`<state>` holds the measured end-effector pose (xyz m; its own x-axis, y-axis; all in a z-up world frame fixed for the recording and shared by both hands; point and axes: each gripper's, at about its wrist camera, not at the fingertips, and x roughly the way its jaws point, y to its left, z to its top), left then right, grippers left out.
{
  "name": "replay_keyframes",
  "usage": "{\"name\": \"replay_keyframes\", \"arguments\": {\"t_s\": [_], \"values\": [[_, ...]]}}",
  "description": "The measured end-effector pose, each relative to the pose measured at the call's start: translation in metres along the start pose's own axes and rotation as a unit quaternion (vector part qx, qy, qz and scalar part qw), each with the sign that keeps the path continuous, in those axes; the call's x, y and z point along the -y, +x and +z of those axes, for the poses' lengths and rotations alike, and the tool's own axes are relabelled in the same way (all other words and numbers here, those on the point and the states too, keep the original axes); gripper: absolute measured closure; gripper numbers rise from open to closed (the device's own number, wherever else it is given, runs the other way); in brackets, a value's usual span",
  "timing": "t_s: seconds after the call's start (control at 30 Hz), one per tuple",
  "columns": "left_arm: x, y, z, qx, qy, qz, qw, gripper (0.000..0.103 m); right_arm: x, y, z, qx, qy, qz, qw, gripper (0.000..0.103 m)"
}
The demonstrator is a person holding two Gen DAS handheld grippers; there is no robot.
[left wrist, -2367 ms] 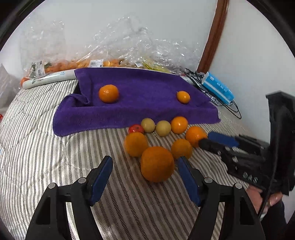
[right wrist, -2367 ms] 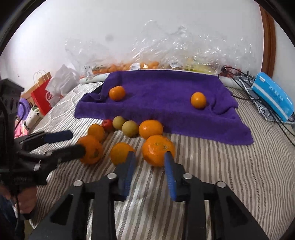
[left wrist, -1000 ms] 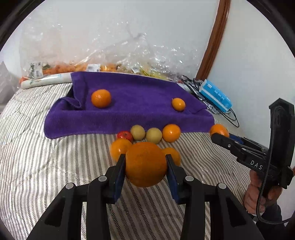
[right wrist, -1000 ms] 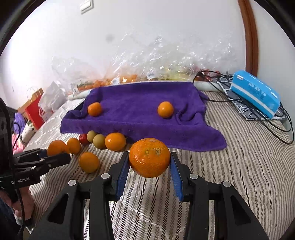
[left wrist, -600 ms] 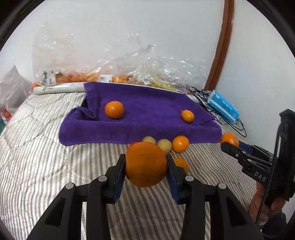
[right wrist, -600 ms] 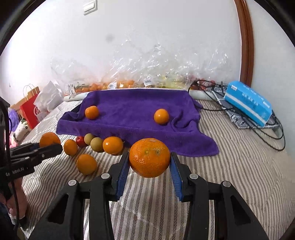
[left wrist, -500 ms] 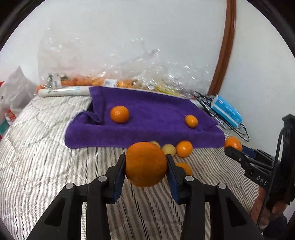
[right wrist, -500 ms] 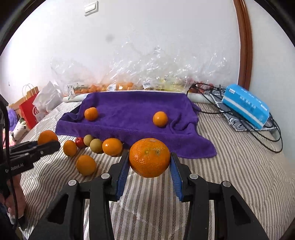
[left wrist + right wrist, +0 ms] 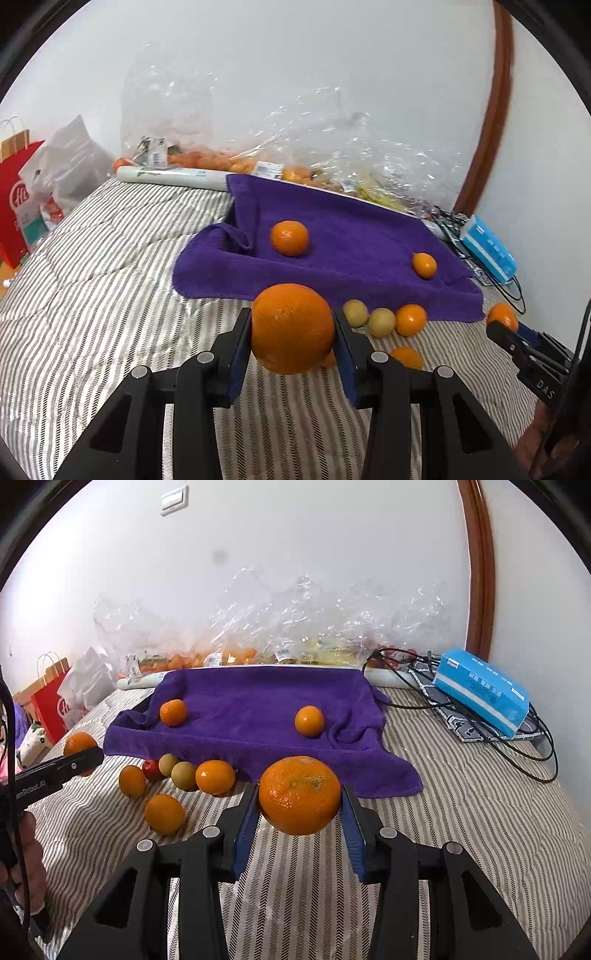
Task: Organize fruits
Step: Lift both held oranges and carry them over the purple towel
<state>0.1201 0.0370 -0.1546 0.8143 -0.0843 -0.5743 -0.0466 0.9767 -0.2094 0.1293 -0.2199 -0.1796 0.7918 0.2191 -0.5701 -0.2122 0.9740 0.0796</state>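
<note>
My left gripper [image 9: 292, 341] is shut on a large orange [image 9: 292, 328], held above the striped bed. My right gripper [image 9: 299, 814] is shut on another large orange [image 9: 299, 794], also lifted. A purple towel [image 9: 351, 243] lies ahead with two oranges on it [image 9: 290, 238] [image 9: 424, 264]. Several loose fruits lie along its near edge: oranges [image 9: 215, 776], two yellow-green fruits [image 9: 183, 775] and a small red one [image 9: 151, 769]. The left gripper with its orange also shows at the left of the right wrist view [image 9: 79, 753]; the right one shows in the left wrist view [image 9: 506, 325].
Clear plastic bags of fruit [image 9: 258, 642] line the wall behind the towel. A blue tissue pack [image 9: 480, 690] and black cables [image 9: 517, 738] lie at the right. A red paper bag [image 9: 14, 206] and white bags stand off the bed's left side.
Both grippers closed on oranges and lifted them off the bed. Both have since risen, and the left has drawn back and shifted left.
</note>
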Motion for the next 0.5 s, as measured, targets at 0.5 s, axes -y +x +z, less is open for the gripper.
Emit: {"name": "replay_keyframes", "arguments": {"t_s": [0.5], "values": [[-0.006,0.014,0.012,-0.013,0.000,0.032,0.9994,0.064,-0.007,0.005,0.010,0.020,-0.007,0.008,1.000,0.060]]}}
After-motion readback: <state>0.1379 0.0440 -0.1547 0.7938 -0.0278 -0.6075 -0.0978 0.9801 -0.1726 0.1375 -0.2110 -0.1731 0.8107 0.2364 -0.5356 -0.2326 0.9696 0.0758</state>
